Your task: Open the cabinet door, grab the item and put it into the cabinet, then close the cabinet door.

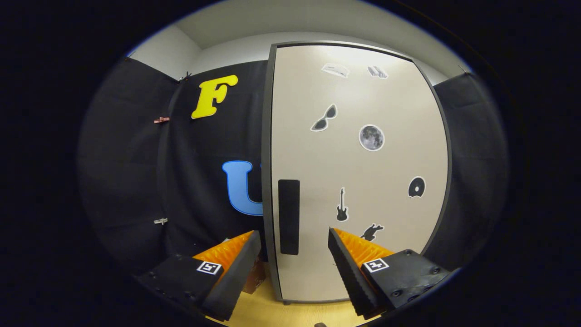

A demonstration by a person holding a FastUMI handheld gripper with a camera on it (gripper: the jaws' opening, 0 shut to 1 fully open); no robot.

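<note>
Gripper view: closed beige stickered cabinet door (358,172)

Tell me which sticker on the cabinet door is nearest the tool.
The dark animal-shaped sticker, lowest on the cabinet door; it sits just above one finger of the open tool. The guitar sticker is higher.

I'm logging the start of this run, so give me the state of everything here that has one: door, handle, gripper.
Door: shut, upright, stickers on its face.
Handle: untouched, a dark vertical strip near the door's left edge, just beyond the gap between the fingers.
Gripper: open, jaws spread wide, holding nothing, aimed at the handle.
Fingers: short of the door, not touching it.
</note>
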